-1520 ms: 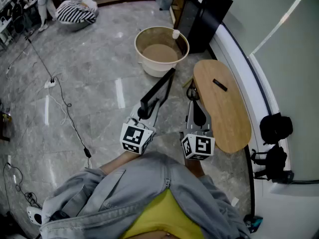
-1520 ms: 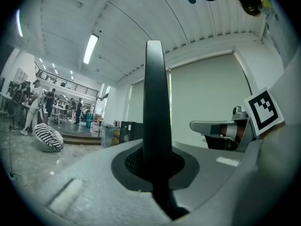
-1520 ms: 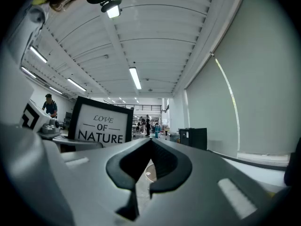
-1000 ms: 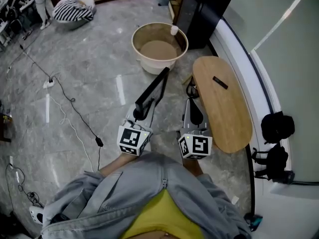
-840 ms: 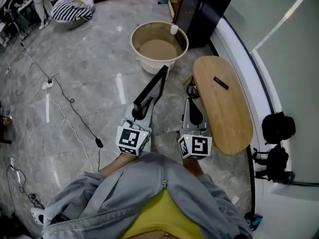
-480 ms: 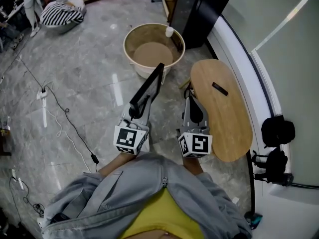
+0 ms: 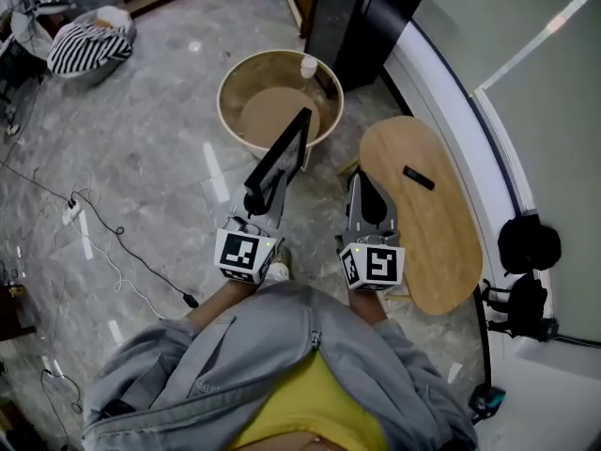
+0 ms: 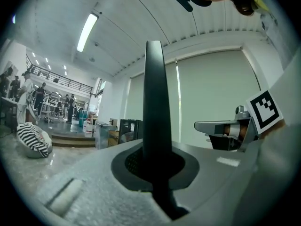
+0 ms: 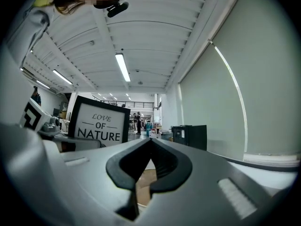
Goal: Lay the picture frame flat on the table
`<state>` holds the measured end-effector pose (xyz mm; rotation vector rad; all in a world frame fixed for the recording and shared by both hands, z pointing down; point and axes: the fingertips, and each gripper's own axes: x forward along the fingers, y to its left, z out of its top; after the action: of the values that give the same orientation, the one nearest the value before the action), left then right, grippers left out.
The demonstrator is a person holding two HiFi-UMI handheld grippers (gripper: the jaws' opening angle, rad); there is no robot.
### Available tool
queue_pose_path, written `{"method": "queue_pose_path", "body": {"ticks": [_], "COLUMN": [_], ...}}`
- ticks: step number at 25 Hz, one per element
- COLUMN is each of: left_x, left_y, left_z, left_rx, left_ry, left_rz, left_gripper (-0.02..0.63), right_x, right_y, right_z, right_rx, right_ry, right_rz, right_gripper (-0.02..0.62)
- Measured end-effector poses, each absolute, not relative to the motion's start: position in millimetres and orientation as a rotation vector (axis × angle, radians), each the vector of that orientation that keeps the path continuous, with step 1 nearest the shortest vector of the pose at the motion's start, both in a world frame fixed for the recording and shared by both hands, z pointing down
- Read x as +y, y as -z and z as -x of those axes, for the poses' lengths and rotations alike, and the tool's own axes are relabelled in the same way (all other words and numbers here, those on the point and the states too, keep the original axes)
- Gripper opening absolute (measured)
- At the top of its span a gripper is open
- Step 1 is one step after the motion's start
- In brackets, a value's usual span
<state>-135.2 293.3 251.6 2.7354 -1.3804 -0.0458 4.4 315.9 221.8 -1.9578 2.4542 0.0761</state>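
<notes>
A black picture frame (image 7: 285, 148) is held up in the air, upright and edge-on, with my left gripper (image 7: 254, 198) shut on its lower edge. In the left gripper view the frame (image 8: 153, 98) rises as a dark bar from between the jaws. My right gripper (image 7: 362, 180) hangs shut and empty just right of it, by the near-left edge of the oval wooden table (image 7: 434, 242). In the right gripper view the frame's front (image 9: 99, 124) reads "LOVE OF NATURE", to the left of my closed right gripper (image 9: 148, 149).
A small black bar (image 7: 418, 177) lies on the table top. A round beige basin (image 7: 246, 83) stands on the grey stone floor behind the frame, with a black cabinet (image 7: 362, 17) beyond it. Cables (image 7: 113, 242) run over the floor at left. A curved white ledge (image 7: 470, 130) borders the table's right.
Both grippers and the frame have come closer to the basin and the table's left edge. The frame stays upright in the left gripper; the right gripper stays shut and empty.
</notes>
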Motion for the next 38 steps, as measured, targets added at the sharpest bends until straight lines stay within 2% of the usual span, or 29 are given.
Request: {"method": "queue_pose_path", "body": {"ticks": [13,25,38], "left_x": [200.9,81.1,-77.7], "left_y": [-272.6,-285.7,-312.0], "left_z": [125.5,100.0,25.7], "left_rx": [-1.315,-1.352,-1.327], "left_ry": [0.031,0.036,0.002], "left_rz": [-2.701,-2.674,-2.606], "left_gripper": [0.008,0.008,0.008], "right_x": [230.1,89.3,-88.1], "right_y": [-245.3,-253.6,-284.0], "right_z": [-18.1,-38.7,-95.9], "right_rx": [2.439,2.501,2.637], "right_ry": [0.001,-0.010,0.074], "right_rz": [2.013,1.911,1.803], "right_gripper": [0.002,0.002,0.002]}}
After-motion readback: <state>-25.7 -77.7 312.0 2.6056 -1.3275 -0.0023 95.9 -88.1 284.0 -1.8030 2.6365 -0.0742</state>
